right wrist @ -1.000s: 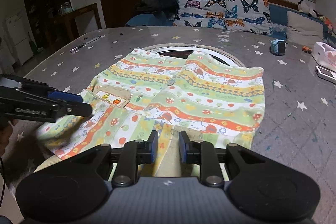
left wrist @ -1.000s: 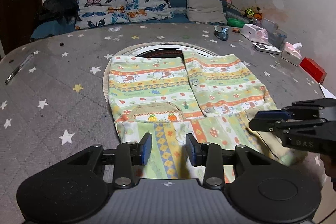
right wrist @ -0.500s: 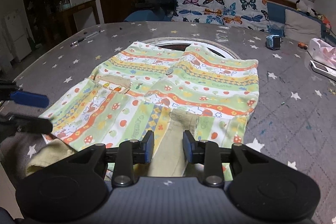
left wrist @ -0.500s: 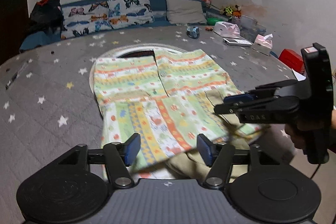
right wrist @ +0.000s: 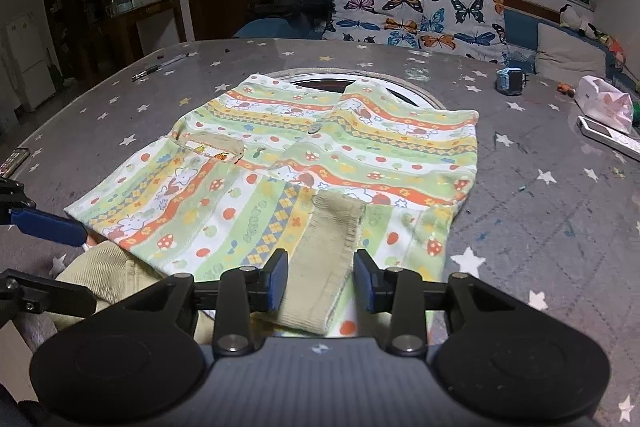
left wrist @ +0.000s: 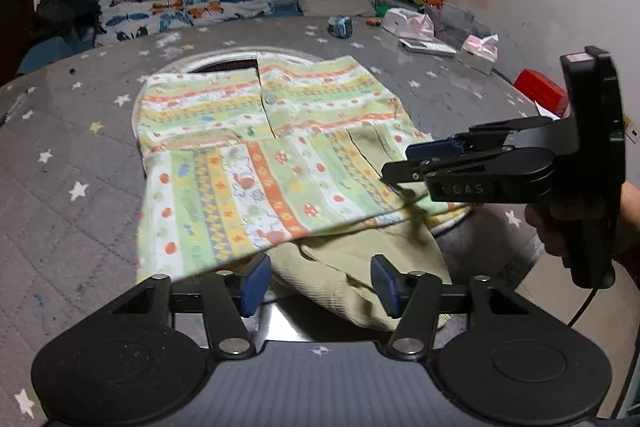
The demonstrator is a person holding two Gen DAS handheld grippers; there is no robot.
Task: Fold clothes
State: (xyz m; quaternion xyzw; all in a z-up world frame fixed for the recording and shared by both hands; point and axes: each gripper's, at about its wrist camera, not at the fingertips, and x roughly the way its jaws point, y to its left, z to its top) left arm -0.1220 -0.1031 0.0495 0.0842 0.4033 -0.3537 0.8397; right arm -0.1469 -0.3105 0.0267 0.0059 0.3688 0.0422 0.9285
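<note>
The patterned children's shirt (left wrist: 256, 131) lay spread across the middle of the frame on the star-print grey table cover (left wrist: 72, 187), its sleeves folded across the lower part and a beige ribbed cuff (right wrist: 332, 251) showing near the bottom edge. The left gripper (left wrist: 316, 283) sat at the lower centre of its own view, its blue pads spread wide with nothing between them, just above the beige underside fabric. The right gripper (right wrist: 320, 279) also stood wide open, its pads either side of the cuff without pinching it. A pen (right wrist: 160, 67) lay at upper left, a tissue box (left wrist: 478, 51) at upper right.
</note>
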